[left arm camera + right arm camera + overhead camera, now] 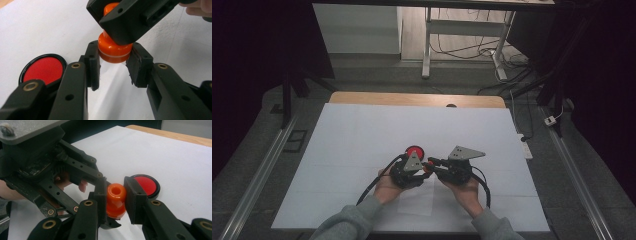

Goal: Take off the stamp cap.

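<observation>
**Two claws on one orange stamp**

Both claws meet near the middle of the bench [362,130], which is covered by a white sheet. The left claw [115,66] is clenched on the wide lower part of the orange stamp [113,50] — its pads press on both sides of the base. The right claw [116,195] is clenched on the narrow upper handle of the same stamp, which has a round hole in its top. In the high view the stamp is between the two claws, lifted a little above the sheet. A red ink pad [414,151] in a black round case lies on the sheet at about 11 o'clock from the stamp, just beside the left claw.
</observation>
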Demonstrator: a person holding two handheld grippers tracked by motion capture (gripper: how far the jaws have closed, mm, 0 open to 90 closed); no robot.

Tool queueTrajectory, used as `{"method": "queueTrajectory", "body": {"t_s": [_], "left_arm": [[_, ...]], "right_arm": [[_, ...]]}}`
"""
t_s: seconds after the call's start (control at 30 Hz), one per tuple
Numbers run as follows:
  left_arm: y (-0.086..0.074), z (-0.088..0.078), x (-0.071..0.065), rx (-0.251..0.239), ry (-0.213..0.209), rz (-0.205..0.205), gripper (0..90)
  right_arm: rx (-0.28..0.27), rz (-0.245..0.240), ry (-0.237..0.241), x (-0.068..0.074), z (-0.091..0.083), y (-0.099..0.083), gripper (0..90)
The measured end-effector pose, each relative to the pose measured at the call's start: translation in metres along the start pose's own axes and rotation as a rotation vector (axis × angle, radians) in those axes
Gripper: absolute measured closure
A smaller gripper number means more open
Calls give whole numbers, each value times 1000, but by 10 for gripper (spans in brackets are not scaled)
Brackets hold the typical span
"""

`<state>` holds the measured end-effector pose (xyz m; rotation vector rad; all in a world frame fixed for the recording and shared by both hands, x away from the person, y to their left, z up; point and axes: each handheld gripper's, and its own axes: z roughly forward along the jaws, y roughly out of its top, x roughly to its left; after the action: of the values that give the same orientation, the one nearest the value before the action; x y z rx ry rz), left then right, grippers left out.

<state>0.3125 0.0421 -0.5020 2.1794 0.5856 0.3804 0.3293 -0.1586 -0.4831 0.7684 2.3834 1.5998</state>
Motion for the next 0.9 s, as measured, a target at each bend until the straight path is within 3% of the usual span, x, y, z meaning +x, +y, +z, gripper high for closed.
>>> {"method": "queueTrajectory", "body": {"t_s": [0.9], "left_arm": [[-2,-2,-1,13,15,44,649]], "right_arm": [[7,6,1,1,1,-1,725]]}}
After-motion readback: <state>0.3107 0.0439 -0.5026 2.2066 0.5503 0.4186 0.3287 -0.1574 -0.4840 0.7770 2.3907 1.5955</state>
